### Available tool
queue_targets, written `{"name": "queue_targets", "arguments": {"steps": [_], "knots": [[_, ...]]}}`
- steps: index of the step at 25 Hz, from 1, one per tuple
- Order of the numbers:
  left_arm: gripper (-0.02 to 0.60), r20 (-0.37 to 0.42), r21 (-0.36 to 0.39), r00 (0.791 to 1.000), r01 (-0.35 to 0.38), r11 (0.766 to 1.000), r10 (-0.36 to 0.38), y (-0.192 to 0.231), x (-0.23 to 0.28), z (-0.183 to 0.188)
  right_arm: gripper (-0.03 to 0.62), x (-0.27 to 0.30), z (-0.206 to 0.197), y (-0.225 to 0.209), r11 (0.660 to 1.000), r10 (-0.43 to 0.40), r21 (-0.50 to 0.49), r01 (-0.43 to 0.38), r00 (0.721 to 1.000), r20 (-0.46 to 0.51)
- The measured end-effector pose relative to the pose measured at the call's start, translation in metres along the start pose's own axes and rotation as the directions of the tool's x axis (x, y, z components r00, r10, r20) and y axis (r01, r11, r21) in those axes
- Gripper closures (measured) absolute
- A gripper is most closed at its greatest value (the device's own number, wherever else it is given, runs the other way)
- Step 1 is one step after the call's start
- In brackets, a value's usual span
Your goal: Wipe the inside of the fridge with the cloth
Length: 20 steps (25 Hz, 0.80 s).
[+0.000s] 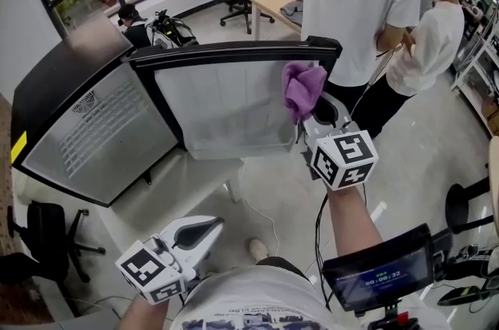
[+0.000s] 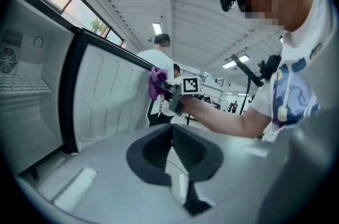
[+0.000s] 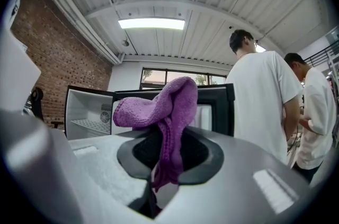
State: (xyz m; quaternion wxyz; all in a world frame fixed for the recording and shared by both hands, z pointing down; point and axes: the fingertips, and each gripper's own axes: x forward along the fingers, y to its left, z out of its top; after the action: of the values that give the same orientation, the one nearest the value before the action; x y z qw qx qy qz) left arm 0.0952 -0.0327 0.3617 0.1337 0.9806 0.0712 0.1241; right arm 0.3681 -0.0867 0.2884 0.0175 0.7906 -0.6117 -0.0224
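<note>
1. The right gripper is clamped shut on the purple cloth; the cloth's bunched top stands up above the jaws
2. The cloth is at the upper corner of the open fridge door, over its white inner face; the fridge stands to the left, with a wire shelf inside
3. The left gripper is held low by the person's body, well apart from the fridge; its jaws are together with nothing in them
4. Two people stand behind the door
</note>
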Motion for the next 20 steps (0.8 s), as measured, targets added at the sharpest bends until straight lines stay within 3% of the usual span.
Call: {"name": "queue_targets", "arguments": {"steps": [6, 12, 20], "knots": [[0.577, -0.007, 0.005, 0.999, -0.031, 0.999, 0.031, -0.008, -0.029, -0.002, 0.528, 0.023, -0.012, 0.079, 0.989, 0.148, 0.034, -0.147, 0.989, -0.003], [0.577, -0.005, -0.035, 0.99, -0.143, 0.989, 0.143, -0.001, -0.081, -0.012, 0.528, 0.072, -0.023, 0.163, 0.959, 0.284, 0.022, -0.283, 0.959, -0.018], [0.577, -0.002, -0.052, 0.968, -0.251, 0.967, 0.251, 0.012, -0.12, -0.02, 0.528, 0.111, -0.042, 0.208, 0.941, 0.339, 0.012, -0.339, 0.94, -0.036]]}}
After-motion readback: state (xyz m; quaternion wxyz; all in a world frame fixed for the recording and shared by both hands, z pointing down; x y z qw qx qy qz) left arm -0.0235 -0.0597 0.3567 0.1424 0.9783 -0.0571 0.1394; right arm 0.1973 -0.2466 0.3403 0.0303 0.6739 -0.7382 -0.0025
